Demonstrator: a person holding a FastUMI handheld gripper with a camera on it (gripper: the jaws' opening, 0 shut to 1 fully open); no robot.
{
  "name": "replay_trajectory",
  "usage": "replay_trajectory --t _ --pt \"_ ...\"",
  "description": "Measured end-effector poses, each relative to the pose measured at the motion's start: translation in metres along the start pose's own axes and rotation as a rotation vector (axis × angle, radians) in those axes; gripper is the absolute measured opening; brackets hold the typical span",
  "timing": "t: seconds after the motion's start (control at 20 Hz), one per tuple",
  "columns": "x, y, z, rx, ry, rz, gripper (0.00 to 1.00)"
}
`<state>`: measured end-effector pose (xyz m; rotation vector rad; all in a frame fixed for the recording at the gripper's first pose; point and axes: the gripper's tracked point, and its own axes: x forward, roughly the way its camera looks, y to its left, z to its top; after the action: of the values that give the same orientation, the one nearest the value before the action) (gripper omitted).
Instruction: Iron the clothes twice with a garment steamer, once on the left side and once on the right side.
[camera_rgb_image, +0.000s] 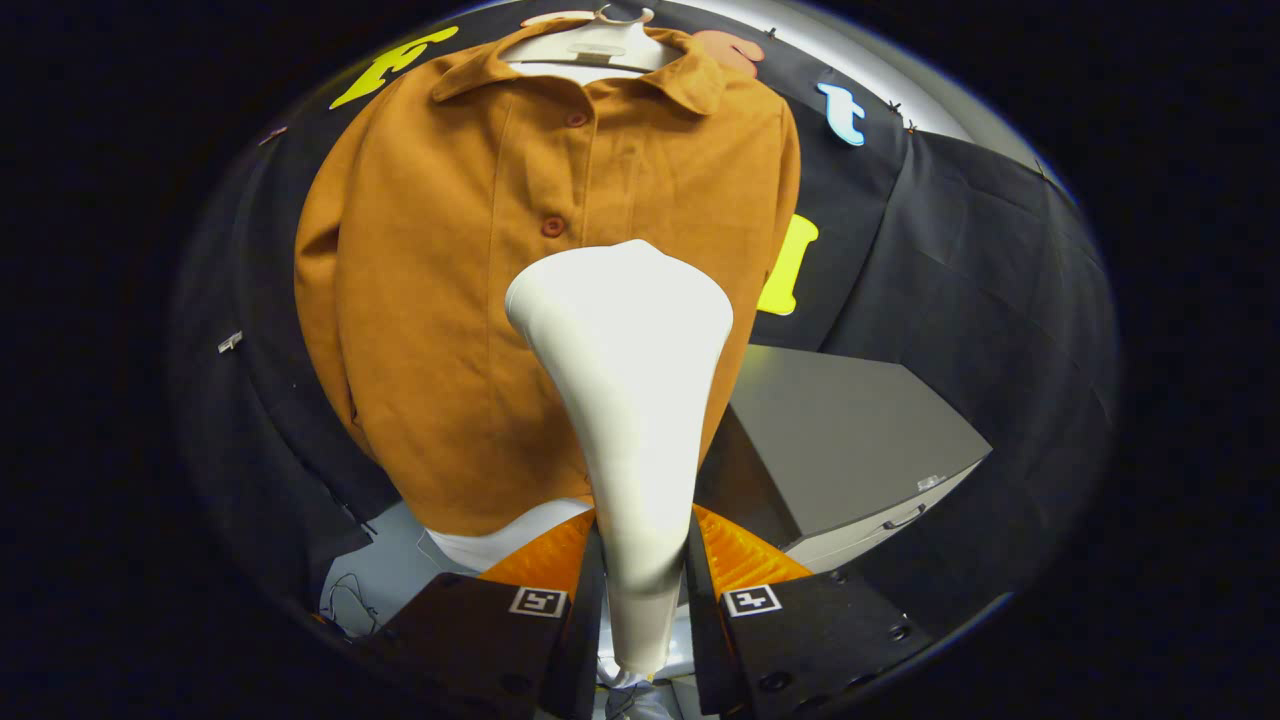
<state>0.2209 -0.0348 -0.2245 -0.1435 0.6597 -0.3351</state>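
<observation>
The steamer (630, 400) was clamped between the gripper's (640, 580) fingers; its head was best kept flat (lightly) against the shirt (440, 300).

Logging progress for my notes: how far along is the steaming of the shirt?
Done: the gripper is shut on the steamer. In hand: its head is raised at the middle of the hanging shirt. Left: nothing shows either side's pass finished, so both may remain.
</observation>
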Motion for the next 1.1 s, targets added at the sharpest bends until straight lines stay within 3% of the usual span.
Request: replay_trajectory --t 0.4,1.1 --pt "-0.030 -0.055 0.042 0.068 -0.118 -0.041 0.42" --pt "-0.056 -0.066 0.079 0.081 -0.240 0.040 0.42"
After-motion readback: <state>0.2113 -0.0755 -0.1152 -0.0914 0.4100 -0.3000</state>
